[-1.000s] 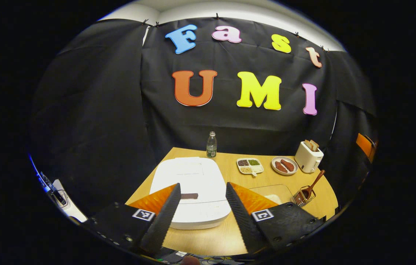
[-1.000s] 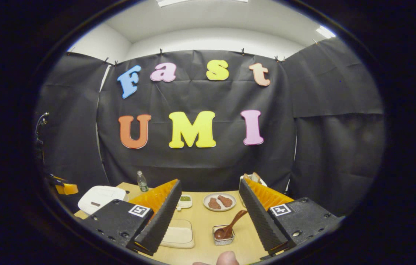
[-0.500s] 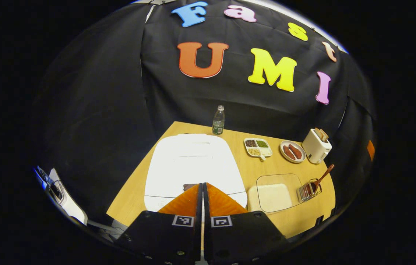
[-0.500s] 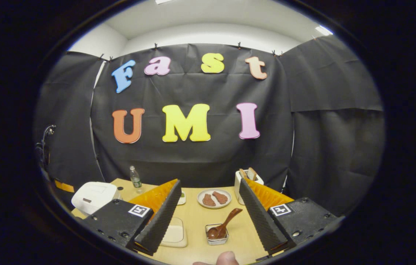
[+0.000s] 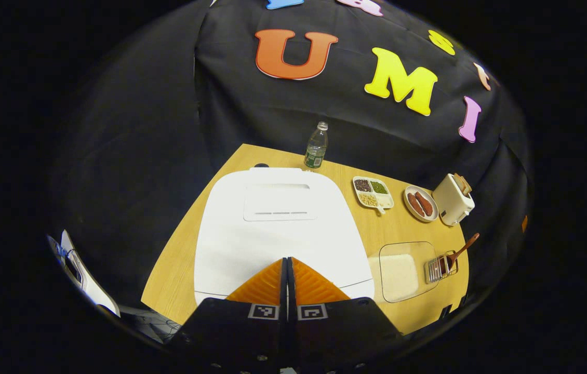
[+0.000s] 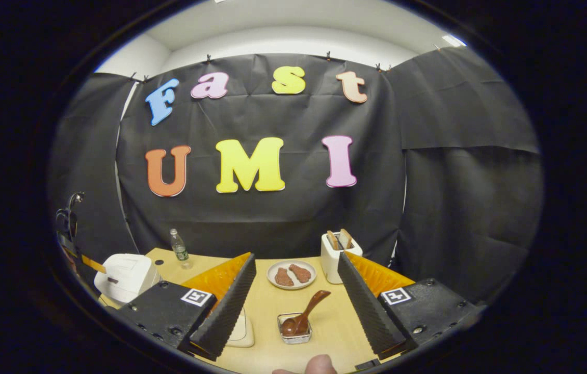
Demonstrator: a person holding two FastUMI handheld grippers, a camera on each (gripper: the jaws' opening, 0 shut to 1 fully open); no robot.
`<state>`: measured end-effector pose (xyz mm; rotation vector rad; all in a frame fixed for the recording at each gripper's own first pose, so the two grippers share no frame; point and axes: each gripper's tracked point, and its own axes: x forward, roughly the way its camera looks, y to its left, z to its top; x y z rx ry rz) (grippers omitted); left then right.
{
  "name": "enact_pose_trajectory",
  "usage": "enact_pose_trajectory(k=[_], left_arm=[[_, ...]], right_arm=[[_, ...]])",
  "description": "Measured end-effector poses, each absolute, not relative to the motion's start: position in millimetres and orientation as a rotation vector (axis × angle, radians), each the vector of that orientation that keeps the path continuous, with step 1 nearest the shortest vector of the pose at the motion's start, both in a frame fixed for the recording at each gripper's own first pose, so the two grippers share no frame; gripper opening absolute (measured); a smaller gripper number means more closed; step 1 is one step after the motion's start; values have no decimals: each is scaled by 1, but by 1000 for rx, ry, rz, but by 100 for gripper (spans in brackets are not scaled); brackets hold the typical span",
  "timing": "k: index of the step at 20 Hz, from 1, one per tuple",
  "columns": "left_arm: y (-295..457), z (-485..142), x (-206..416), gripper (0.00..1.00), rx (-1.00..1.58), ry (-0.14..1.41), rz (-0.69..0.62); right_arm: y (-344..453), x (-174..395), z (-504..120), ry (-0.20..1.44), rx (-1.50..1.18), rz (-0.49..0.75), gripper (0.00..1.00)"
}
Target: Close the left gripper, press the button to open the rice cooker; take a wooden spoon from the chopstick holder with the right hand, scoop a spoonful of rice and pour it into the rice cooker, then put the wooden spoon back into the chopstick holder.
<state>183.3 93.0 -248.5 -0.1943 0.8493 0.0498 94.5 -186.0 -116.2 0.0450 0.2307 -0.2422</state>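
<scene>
In the left gripper view, the white rice cooker (image 5: pixel 272 223) sits with its lid down. My left gripper (image 5: pixel 287 259) is shut with nothing in it, its tips over the cooker's front edge, hiding the button. The wooden spoon (image 5: pixel 461 251) stands in the wire chopstick holder (image 5: pixel 440 267) at the right, beside a clear container of rice (image 5: pixel 402 270). In the right gripper view, my right gripper (image 6: pixel 296 255) is open and empty above the table. The spoon (image 6: pixel 301 318) leans in its holder (image 6: pixel 293 335) between its fingers, farther off. The cooker (image 6: pixel 124 275) is at the far left.
A water bottle (image 5: pixel 316 145) stands behind the cooker. A divided dish (image 5: pixel 373 192), a plate of sausages (image 5: pixel 420 203) and a toaster (image 5: pixel 453 199) line the back right of the wooden table (image 5: pixel 179 259). A thumb (image 6: pixel 319 366) shows at the bottom edge.
My left gripper has shut and moved forward over the cooker's front, covering the dark button. The right gripper has shifted so that the spoon holder sits more centrally between its open fingers.
</scene>
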Motion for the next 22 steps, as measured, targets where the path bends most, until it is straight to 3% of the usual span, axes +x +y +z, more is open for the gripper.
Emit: enact_pose_trajectory(k=[13,16,22], left_arm=[[94,-282,173,0,-253,939,101],[97,-272,174,0,-272,880,81],[106,-189,204,1,-270,591,128]], right_arm=[[-164,102,-138,279,81,-198,100],[-157,104,-130,273,64,-170,100],[-155,111,-105,225,24,-152,100]])
